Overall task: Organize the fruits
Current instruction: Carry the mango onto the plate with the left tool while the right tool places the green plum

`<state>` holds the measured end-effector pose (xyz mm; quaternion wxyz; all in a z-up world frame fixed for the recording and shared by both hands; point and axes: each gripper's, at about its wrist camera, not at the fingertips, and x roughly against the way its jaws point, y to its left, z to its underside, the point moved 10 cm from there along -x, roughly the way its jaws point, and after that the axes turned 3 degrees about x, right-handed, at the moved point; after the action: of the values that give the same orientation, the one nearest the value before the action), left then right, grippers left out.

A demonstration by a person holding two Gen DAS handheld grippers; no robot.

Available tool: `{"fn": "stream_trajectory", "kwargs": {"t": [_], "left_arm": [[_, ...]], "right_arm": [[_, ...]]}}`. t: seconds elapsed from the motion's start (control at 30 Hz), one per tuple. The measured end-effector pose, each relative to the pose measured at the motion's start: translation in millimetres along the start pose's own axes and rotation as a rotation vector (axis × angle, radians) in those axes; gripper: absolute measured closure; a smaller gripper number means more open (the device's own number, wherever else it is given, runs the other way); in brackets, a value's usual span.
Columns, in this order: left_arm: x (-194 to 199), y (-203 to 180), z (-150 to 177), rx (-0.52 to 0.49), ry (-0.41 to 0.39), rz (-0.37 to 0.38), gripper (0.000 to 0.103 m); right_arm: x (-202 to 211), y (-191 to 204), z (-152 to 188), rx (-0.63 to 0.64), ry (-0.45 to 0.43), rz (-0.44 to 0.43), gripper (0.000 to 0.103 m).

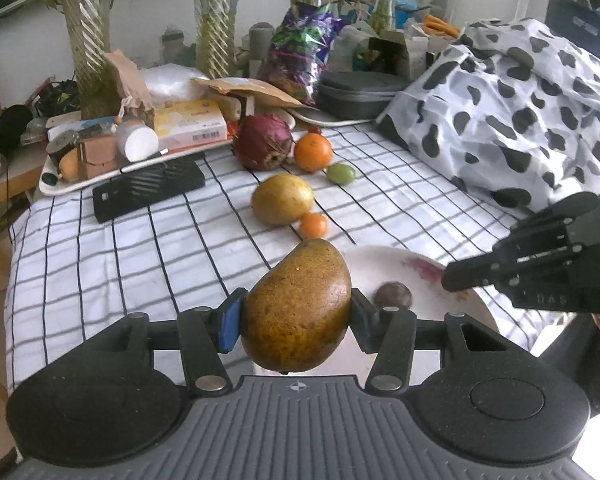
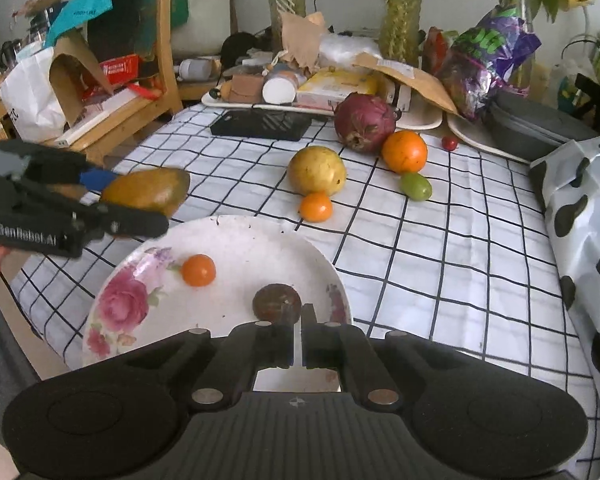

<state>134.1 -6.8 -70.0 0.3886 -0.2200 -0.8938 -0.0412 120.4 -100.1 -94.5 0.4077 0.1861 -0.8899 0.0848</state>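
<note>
The left gripper (image 1: 296, 320) pinches a brownish-yellow mango (image 1: 298, 306) beside the floral white plate (image 2: 236, 240); the right gripper (image 2: 299, 340) is pressed together, empty.

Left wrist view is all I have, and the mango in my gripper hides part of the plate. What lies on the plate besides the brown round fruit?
Observer: A small orange fruit also lies on the plate, apart from the brown round fruit.
Operator: Is the right gripper holding anything?
Observer: No. The right gripper is shut, with nothing between its jaws.
</note>
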Motion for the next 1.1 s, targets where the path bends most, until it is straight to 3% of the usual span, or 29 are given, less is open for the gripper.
{"fn": "stream_trajectory", "kwargs": {"t": [0.17, 0.23, 0.3, 0.37, 0.43, 0.6, 1.03, 1.1], "left_arm": [[4, -9, 13, 0.004, 0.02, 0.003, 0.052], [6, -11, 17, 0.015, 0.024, -0.002, 0.052], [10, -13, 19, 0.03, 0.02, 0.006, 0.052], [14, -15, 20, 0.042, 0.014, 0.012, 0.052], [15, -18, 23, 0.047, 0.02, 0.014, 0.052], [10, -33, 39, 0.02, 0.078, 0.033, 0.052], [-14, -34, 65, -0.026, 0.208, -0.016, 0.051], [-17, -35, 66, -0.052, 0.217, -0.027, 0.045]], "right_arm": [[12, 5, 5, 0.007, -0.02, 0.018, 0.08], [18, 7, 7, 0.006, -0.034, 0.024, 0.06], [23, 8, 7, 0.003, -0.051, 0.036, 0.046], [27, 8, 8, 0.001, -0.06, 0.046, 0.038], [29, 6, 9, -0.005, -0.063, 0.068, 0.021], [33, 2, 11, -0.012, -0.066, 0.12, 0.002], [30, 0, 13, -0.009, -0.055, 0.131, 0.0], [30, 1, 13, -0.006, -0.053, 0.131, 0.0]]}}
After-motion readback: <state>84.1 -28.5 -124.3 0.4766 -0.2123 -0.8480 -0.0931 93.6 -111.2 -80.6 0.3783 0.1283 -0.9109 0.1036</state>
